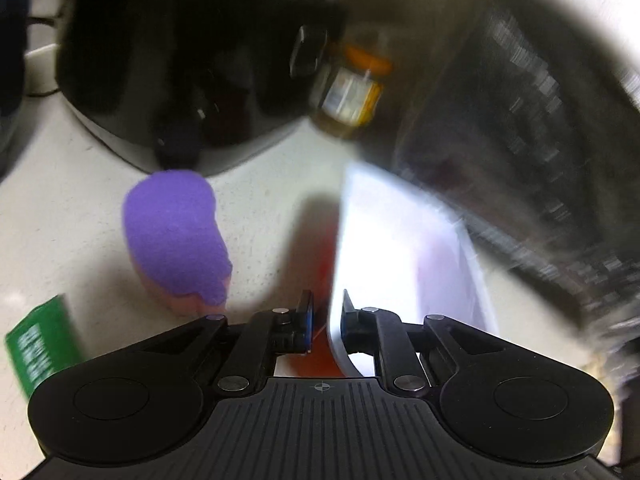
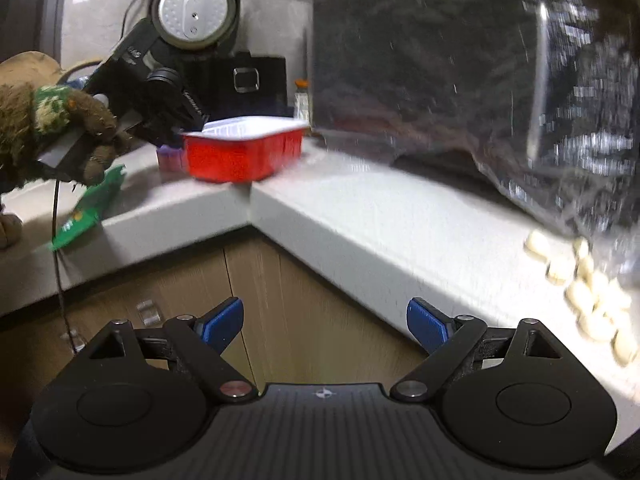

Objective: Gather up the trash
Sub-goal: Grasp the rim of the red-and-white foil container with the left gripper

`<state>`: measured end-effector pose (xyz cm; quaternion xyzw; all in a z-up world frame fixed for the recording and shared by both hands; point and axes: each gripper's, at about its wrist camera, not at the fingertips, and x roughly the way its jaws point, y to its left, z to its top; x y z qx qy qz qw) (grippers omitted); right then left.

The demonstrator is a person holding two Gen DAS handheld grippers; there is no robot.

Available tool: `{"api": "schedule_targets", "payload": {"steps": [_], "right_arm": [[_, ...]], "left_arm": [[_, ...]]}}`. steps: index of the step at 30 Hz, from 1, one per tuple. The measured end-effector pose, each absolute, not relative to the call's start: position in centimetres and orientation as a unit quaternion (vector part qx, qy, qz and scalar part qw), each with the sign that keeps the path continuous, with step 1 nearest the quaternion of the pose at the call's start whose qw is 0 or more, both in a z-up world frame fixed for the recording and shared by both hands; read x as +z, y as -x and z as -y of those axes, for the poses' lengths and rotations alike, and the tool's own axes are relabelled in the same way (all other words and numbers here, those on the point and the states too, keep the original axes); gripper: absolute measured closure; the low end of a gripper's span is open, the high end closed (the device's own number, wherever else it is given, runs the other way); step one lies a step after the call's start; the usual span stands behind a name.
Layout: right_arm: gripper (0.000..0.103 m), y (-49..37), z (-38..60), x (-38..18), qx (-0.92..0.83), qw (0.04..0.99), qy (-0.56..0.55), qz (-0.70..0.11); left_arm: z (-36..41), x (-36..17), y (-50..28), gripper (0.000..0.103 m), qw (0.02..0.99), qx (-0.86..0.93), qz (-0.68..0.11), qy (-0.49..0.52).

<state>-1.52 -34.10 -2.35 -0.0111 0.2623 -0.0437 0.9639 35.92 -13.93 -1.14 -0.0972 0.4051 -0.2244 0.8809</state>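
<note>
The left gripper was clamped on the near rim of the red tray; a purple sponge lay left of it; the right gripper hung spread and empty below the counter edge.

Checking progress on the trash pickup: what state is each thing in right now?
left gripper: shut on the tray's rim.
right gripper: open, empty.
red tray: upright on the counter, looks empty.
green wrapper: lying at the counter edge.
rice cooker: lid up.

Left wrist view close above the counter; right wrist view farther back, level; shared red tray.
</note>
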Motion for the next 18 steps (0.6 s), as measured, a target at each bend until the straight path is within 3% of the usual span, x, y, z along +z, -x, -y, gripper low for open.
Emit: {"api": "schedule_targets", "payload": {"steps": [10, 18], "right_arm": [[0.014, -1.7, 28.2, 2.1, 0.076, 0.972, -0.024, -0.221], [0.014, -5.1, 20.1, 1.7, 0.173, 0.952, -0.009, -0.254]], "left_arm": [[-2.0, 6.2, -20.0, 0.087, 0.928, -0.147, -0.262, 0.218], [-13.5, 1.8, -8.5, 0.085, 0.939, 0.038, -0.184, 0.287]]}}
